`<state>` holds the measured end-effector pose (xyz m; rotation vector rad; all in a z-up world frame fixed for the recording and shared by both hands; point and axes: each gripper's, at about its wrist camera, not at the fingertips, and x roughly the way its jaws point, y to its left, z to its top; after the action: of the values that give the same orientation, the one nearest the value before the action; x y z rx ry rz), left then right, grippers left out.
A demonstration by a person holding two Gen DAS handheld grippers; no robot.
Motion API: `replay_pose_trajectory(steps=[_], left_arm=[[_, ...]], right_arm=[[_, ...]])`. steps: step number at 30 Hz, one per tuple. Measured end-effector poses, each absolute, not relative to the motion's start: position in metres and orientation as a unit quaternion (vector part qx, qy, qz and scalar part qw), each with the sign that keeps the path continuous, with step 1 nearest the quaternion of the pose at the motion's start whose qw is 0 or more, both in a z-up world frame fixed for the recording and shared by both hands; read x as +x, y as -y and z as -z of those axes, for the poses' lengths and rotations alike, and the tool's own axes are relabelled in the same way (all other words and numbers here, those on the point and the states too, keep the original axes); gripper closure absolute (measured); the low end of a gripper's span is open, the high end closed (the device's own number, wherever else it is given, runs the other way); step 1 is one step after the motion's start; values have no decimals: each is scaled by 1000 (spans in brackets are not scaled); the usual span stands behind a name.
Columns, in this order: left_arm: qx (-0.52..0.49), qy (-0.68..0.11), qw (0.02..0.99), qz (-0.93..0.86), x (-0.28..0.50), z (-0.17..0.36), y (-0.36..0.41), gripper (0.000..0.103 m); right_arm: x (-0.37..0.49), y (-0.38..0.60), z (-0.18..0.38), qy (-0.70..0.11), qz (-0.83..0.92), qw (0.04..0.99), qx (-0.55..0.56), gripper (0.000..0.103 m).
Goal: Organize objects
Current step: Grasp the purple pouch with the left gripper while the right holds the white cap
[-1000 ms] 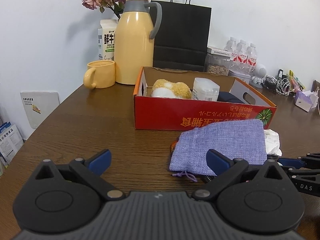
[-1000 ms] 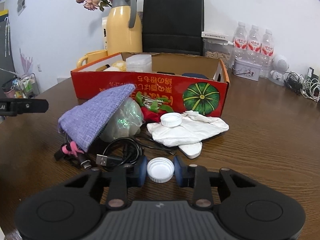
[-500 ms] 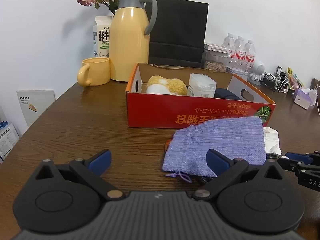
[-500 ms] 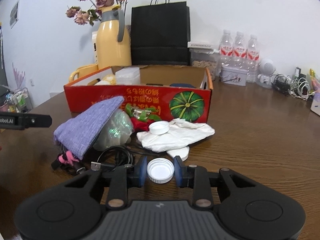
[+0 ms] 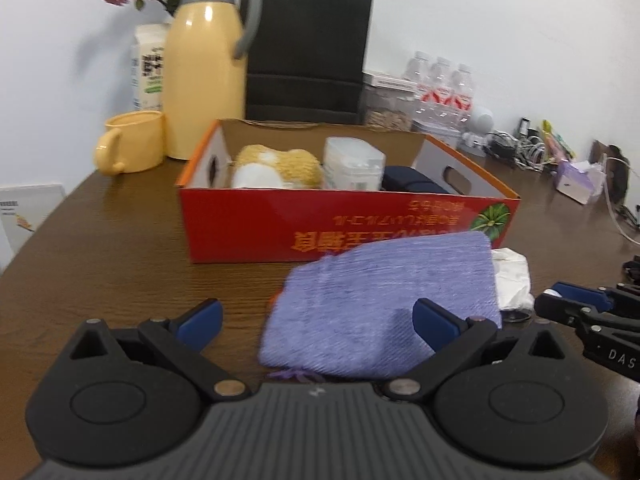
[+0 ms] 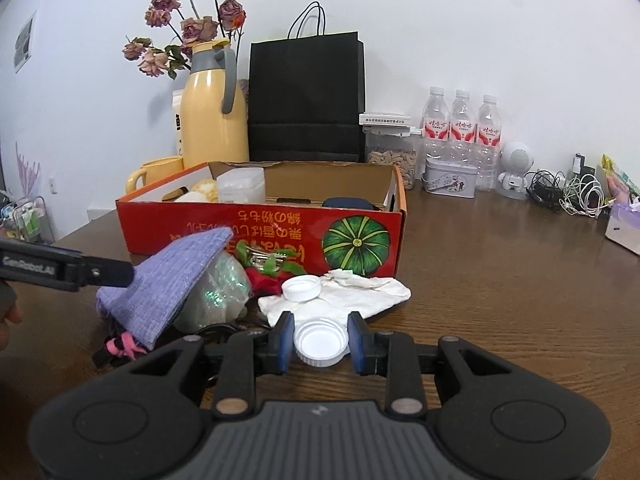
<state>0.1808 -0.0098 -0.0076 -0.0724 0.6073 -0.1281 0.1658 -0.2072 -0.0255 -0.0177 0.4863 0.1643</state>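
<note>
My right gripper [image 6: 320, 343] is shut on a white bottle cap [image 6: 320, 342] and holds it above the table, in front of the red cardboard box [image 6: 280, 236]. A second white cap [image 6: 301, 289] lies on a white cloth [image 6: 360, 296]. A purple fabric pouch [image 5: 384, 304] lies over a pile with a shiny bag [image 6: 218, 292] and cables. My left gripper [image 5: 318, 318] is open, its right finger over the pouch's near edge. The box [image 5: 320, 228] holds a plush toy [image 5: 276, 168], a clear container [image 5: 352, 164] and a dark item.
Behind the box stand a yellow thermos [image 6: 212, 112], a yellow mug [image 5: 132, 146], a milk carton [image 5: 150, 68], a black paper bag [image 6: 306, 96], a seed jar, a tin and three water bottles [image 6: 462, 128]. Cables and a tissue box [image 5: 580, 182] lie at the right.
My right gripper has risen and pulled back with the cap, so more of the wall and box interior shows. My left gripper has moved right and closer to the pouch.
</note>
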Motion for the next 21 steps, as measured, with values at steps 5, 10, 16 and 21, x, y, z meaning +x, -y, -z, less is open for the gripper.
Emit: replay_pose_trajectory(steps=[5,10,16,21], left_arm=[[-55,-311,945,85,195,17,12,0],[-99,-329,933,106,204,27,3,0],[-102,-333,929,124,202,29,4,22],[-82,-326,936,104,194,28,9,56]], right_arm=[[169,207,27,-246,-85,965,-7,76],[170,204,27,-249,-89,964,-11,76],[171,204,28,-251,-89,964,-10,76],[171,204,28,-251,-87,964,-9,76]])
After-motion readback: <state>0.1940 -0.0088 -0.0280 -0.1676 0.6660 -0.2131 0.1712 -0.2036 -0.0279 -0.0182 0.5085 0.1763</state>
